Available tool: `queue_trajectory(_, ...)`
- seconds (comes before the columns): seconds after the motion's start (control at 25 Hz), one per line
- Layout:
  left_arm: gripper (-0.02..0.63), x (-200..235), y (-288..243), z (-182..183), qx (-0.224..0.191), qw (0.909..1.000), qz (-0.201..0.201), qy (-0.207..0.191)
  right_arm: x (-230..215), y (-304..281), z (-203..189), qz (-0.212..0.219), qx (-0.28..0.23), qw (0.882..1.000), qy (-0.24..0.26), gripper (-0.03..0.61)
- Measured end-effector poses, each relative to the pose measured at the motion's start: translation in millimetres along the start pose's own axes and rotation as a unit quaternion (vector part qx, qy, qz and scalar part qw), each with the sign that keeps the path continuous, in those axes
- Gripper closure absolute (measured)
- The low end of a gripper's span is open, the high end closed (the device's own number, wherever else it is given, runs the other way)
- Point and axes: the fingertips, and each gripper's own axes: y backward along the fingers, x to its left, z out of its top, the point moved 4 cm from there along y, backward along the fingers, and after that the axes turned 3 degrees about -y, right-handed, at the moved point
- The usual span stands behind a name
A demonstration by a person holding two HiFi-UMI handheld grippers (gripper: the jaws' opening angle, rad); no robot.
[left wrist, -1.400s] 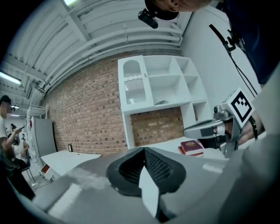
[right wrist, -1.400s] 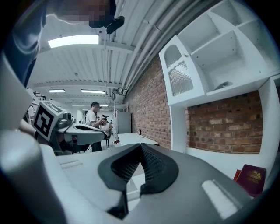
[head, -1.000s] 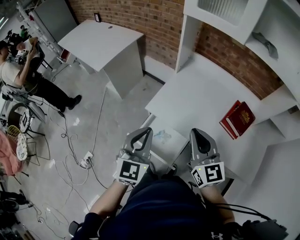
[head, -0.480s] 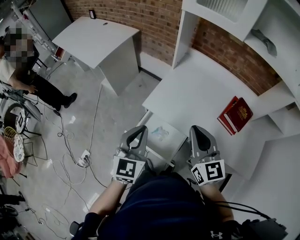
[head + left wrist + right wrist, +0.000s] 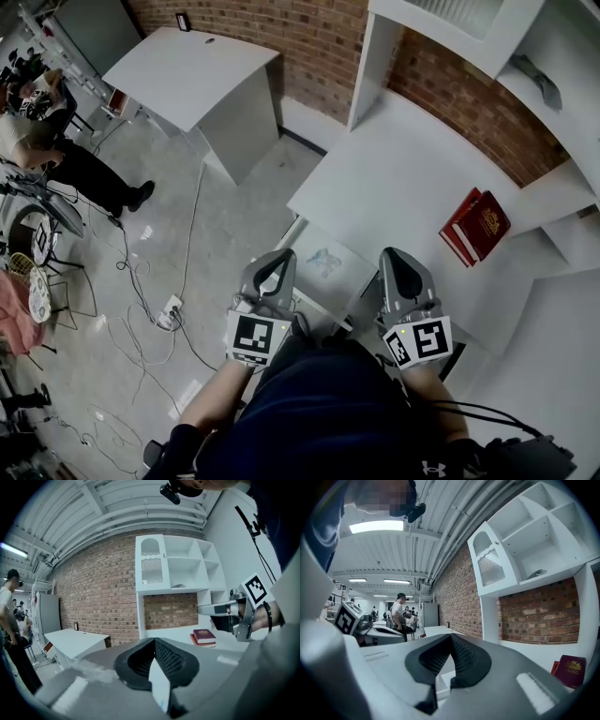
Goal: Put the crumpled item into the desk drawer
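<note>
Fingers (image 5: 172, 660) of the left gripper (image 5: 153, 640) are pressed tip to tip with nothing between them. The pale wedge lower down is only the white open desk drawer (image 5: 352, 269) seen past the pads. The right gripper (image 5: 451, 635) looks the same in its own view, with its dark ribbed pads meeting at the tips and holding nothing. In the head view the left gripper (image 5: 281, 259) and right gripper (image 5: 393, 257) sit side by side close to the person's body and point toward 12 o'clock. The drawer is pulled out between them. The small crumpled bluish-white item (image 5: 323, 262) lies inside the drawer on its floor, at about 1 o'clock from the left gripper tips and apart from both grippers. The material is too small to tell, maybe paper or thin plastic. The white desk top (image 5: 403, 173) runs from 12 to 2 o'clock, and a pair of dark red hardcover books (image 5: 480, 223) lies at 2 o'clock from the right gripper. A white shelf unit (image 5: 373, 66) stands against the red brick wall (image 5: 309, 37) at 12 o'clock. Judging progress: placement looks done, since the item is in the drawer and released. What seems left is pushing the open drawer shut, if that counts.
</note>
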Motion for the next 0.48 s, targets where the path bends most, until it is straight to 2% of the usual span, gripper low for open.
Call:
queue_trajectory(0.12,0.612,0.9,-0.8,-0.8,0.004,0.9999,0.002,0.013,1.2,-3.5,-0.8,0.002,0.001,1.000,-0.001,0.577)
queue_trajectory(0.48,0.612,2.0,-6.3,-2.4,0.004,1.0000,-0.008,-0.002,-1.0,-4.8,-3.2,-0.004,0.003,1.000,-0.002,0.577)
